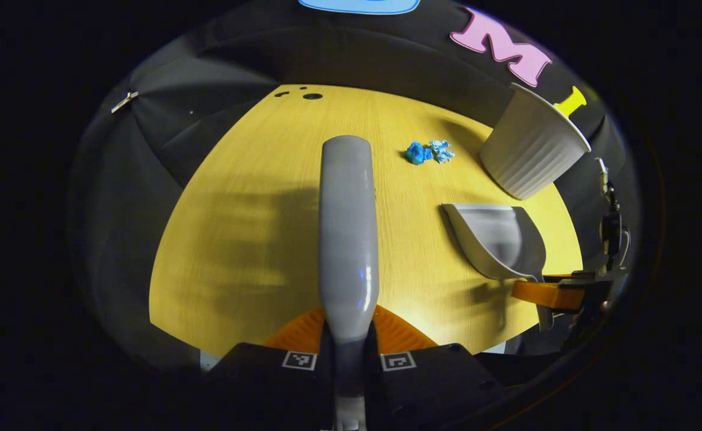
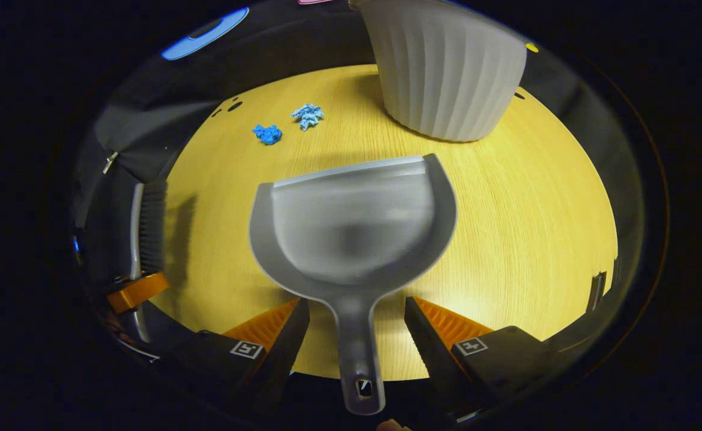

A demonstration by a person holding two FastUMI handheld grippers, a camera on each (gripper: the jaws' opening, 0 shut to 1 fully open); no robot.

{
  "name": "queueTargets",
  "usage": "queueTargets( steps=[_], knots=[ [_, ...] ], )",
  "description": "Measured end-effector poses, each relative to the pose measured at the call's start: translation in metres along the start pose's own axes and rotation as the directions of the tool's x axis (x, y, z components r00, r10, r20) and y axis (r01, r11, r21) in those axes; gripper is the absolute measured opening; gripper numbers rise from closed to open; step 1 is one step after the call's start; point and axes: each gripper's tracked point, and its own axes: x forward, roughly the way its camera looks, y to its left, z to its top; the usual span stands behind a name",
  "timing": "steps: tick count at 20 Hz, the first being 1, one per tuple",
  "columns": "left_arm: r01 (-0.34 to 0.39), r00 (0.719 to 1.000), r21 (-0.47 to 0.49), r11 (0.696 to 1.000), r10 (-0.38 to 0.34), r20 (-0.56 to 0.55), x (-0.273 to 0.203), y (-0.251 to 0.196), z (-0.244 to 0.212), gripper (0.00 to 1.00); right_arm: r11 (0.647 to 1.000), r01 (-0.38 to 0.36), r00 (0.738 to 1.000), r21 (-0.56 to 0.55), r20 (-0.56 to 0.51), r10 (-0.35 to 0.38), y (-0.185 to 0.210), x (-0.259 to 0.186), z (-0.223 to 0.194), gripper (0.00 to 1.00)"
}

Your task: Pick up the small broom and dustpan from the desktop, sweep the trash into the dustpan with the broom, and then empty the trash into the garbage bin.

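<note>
Grey plastic broom [image 1: 348, 227] clamped between the left gripper [image 1: 348, 335] fingers.
Right gripper [image 2: 357, 323] jaws stand wide around the grey dustpan [image 2: 354, 227] handle; crumpled blue paper scraps [image 2: 291, 123] lie toward the wooden desk's [image 2: 536, 227] far edge, the ribbed white bin [image 2: 447, 72] beside them.

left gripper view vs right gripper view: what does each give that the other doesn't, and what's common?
Left gripper view adds: the long grey plastic broom handle seen along its back, clamped in the left tongs.
Right gripper view adds: the right tongs open, with the grey plastic dustpan handle lying between the fingers and a gap on each side. It also adds the handle's hang hole and the broom's dark bristles.
Shared: the dustpan, the crumpled blue paper scraps, the white ribbed garbage bin, the yellow wooden desktop.
</note>
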Motion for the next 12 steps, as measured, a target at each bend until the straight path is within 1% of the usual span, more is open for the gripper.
queueTargets(
  steps=[3, 4, 5, 6, 7, 8, 9, 10, 11, 12],
  knots=[
    [-0.018, 1.0, 0.022, 1.0, 0.018, 0.012, -0.007, 0.009, 0.003, 0.24, 1.0, 0.019, 0.999, 0.019, -0.035, -0.018, 0.002, 0.011, -0.003, 0.98],
    [-0.023, 1.0, 0.021, 1.0, 0.023, 0.014, -0.008, 0.011, 0.006, 0.28, 1.0, 0.022, 0.999, 0.017, -0.045, -0.022, 0.002, 0.014, -0.006, 0.98],
    [-0.023, 1.0, 0.012, 1.0, 0.023, 0.015, -0.008, 0.012, 0.007, 0.24, 1.0, 0.027, 0.998, 0.012, -0.05, -0.027, 0.002, 0.016, -0.007, 0.97],
    [-0.02, 1.0, 0.002, 1.0, 0.02, 0.013, -0.008, 0.011, 0.007, 0.28, 1.0, 0.023, 0.998, 0.01, -0.053, -0.023, 0.004, 0.018, -0.007, 0.95],
    [-0.018, 1.0, -0.001, 1.0, 0.018, 0.013, -0.008, 0.011, 0.008, 0.28, 0.999, 0.034, 0.998, -0.001, -0.046, -0.034, 0.002, 0.018, -0.006, 0.88],
    [-0.023, 1.0, 0.004, 1.0, 0.023, 0.015, -0.007, 0.011, 0.01, 0.25, 0.999, 0.035, 0.998, -0.009, -0.045, -0.035, 0.002, 0.02, -0.005, 0.84],
    [-0.028, 0.999, 0.01, 1.0, 0.028, 0.015, -0.006, 0.011, 0.011, 0.24, 0.999, 0.039, 0.998, -0.019, -0.046, -0.04, 0.0, 0.02, -0.004, 0.83],
    [-0.03, 0.999, 0.012, 0.999, 0.03, 0.012, -0.004, 0.011, 0.013, 0.25, 0.998, 0.045, 0.998, -0.034, -0.052, -0.046, -0.003, 0.021, -0.004, 0.68],
    [-0.03, 1.0, 0.009, 1.0, 0.03, 0.006, 0.0, 0.009, 0.015, 0.25, 0.998, 0.04, 0.997, -0.048, -0.061, -0.042, -0.004, 0.021, -0.003, 0.48],
    [-0.025, 1.0, 0.011, 1.0, 0.025, -0.002, 0.003, 0.007, 0.017, 0.25, 0.998, 0.018, 0.997, -0.058, -0.071, -0.022, -0.003, 0.022, -0.004, 0.41]
  ],
)
